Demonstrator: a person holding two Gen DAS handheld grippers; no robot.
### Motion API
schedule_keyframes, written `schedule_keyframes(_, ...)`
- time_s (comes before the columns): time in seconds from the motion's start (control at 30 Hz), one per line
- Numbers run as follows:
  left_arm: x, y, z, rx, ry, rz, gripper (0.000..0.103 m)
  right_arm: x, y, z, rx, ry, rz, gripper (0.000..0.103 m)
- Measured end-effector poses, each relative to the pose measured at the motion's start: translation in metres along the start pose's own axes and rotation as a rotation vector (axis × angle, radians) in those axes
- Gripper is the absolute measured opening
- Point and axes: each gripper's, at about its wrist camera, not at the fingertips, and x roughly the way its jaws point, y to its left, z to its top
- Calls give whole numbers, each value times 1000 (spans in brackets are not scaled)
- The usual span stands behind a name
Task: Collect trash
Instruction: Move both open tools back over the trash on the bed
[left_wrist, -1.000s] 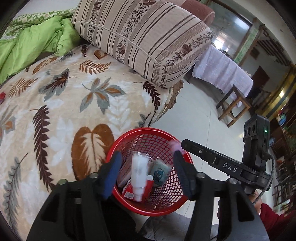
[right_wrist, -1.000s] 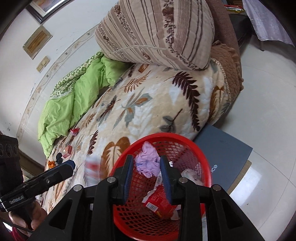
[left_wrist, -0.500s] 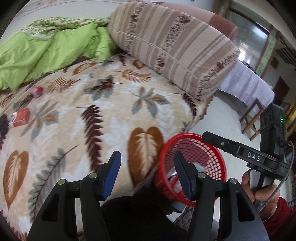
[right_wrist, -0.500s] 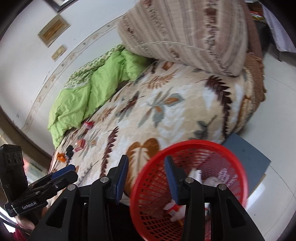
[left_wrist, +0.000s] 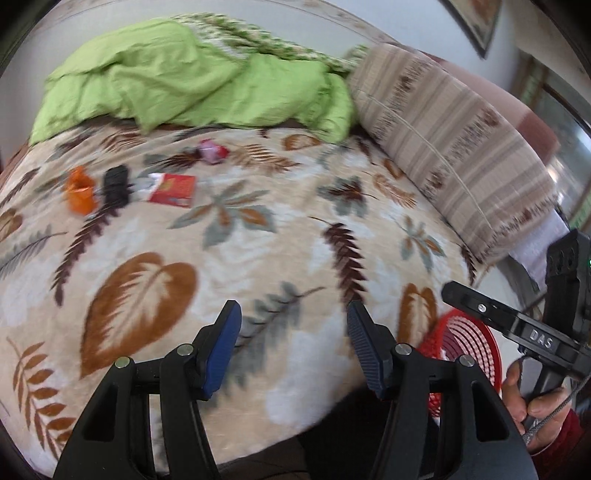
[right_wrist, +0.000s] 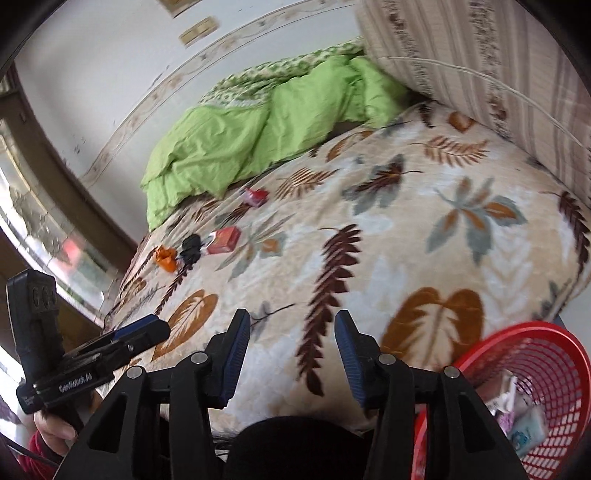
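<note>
Both the left gripper (left_wrist: 293, 345) and right gripper (right_wrist: 291, 354) are spread wide with nothing between the pads, so the step in hand looks like reaching for more trash. Well ahead of the fingers (left_wrist: 225, 349) and to their left lie a red packet (left_wrist: 172, 189), a black item (left_wrist: 116, 183), an orange wrapper (left_wrist: 79, 191) and, farther off, what seems a pinkish wrapper (left_wrist: 212, 151). The red basket (right_wrist: 532, 354) sits low to the right, already holding scraps. Next comes a long forward reach and a clean pinch.

Leaf-print blanket (left_wrist: 258, 236) over the bed — green quilt (left_wrist: 192, 88) bunched against a white wall (right_wrist: 110, 74), striped pillow (left_wrist: 454, 147) beside it, window (right_wrist: 33, 221) at left.
</note>
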Motion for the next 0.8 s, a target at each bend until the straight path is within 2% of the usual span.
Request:
schedule_keyframes(0.2,-15,72,13,-131,-51,105,60,34,35,7,-65,61,42,53)
schedule_keyframes(0.37,-18,128,29,-206,-99,240,67,51,55,9,-101,85,65,53)
schedule_keyframes(0.57,1,179,61,-240,-128,364,75,68,66,11,-127,115,69,53)
schedule_keyframes(0.8,54,226,93,-252,-111,442,76,93,66,21,-133,147,63,53)
